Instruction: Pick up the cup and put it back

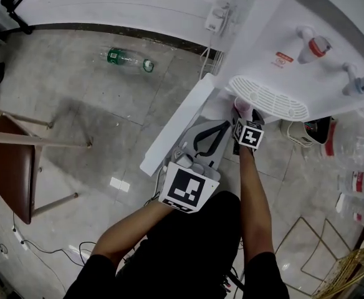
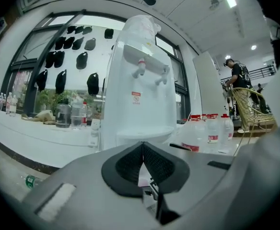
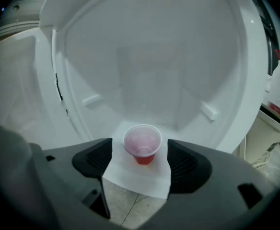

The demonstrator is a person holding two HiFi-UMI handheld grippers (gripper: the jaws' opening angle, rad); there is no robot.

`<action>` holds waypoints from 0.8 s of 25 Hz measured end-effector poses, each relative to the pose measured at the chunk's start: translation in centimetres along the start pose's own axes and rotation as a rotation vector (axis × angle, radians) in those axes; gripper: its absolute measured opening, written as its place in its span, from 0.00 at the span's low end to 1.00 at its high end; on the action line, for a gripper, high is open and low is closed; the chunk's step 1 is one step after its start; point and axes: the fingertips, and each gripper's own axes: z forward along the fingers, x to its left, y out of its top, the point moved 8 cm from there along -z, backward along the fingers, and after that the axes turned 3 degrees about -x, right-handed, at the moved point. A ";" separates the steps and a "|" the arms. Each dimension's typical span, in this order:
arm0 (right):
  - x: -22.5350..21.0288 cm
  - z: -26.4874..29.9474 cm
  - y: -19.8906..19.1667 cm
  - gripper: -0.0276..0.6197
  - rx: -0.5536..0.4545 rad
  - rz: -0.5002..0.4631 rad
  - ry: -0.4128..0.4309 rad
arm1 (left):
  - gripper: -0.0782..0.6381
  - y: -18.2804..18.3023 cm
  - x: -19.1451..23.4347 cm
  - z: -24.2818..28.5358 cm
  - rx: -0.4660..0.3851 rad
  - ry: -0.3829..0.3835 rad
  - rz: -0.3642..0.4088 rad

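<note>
Currently the cup (image 3: 142,145) stands upright on the white floor of the open compartment (image 3: 149,56) in the lower part of the water dispenser (image 1: 306,17), with the compartment door (image 1: 176,129) swung out to the left in the head view. The right tool (image 3: 141,159) is released: its jaws stand wide apart, one on each side of the cup, and neither pad touches the wall. The left tool (image 2: 143,150) is clenched on nothing, its pads meeting, and it is held back outside the compartment, level with the dispenser front. The cup is a small disposable plastic type, red outside and pale inside, and it looks empty, though a little liquid cannot be ruled out. Treat it as very light, thin-walled and easily crushed. The wall is smooth and tapers toward the base, so a loose grip is likely to let it slide, while a hard grip is likely to buckle it. Take hold across the upper half of the wall, just below the rolled rim, where the rim stiffens the shape. Close only until both pads bear evenly. Keep the cup upright during the lift and clear the compartment edge before moving it outward.
</note>
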 end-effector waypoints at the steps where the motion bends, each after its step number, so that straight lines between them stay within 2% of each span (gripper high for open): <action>1: -0.1 0.5 -0.1 0.55 0.006 0.000 -0.002 | 0.12 0.0 0.1 0.1 0.000 0.001 -0.003; 17: -0.3 3.4 0.2 0.53 0.050 -0.024 -0.043 | 0.12 0.0 0.9 0.3 -0.020 0.004 -0.042; 20: -0.2 3.3 0.5 0.53 0.032 -0.043 -0.036 | 0.12 0.2 0.8 0.1 -0.027 0.004 -0.035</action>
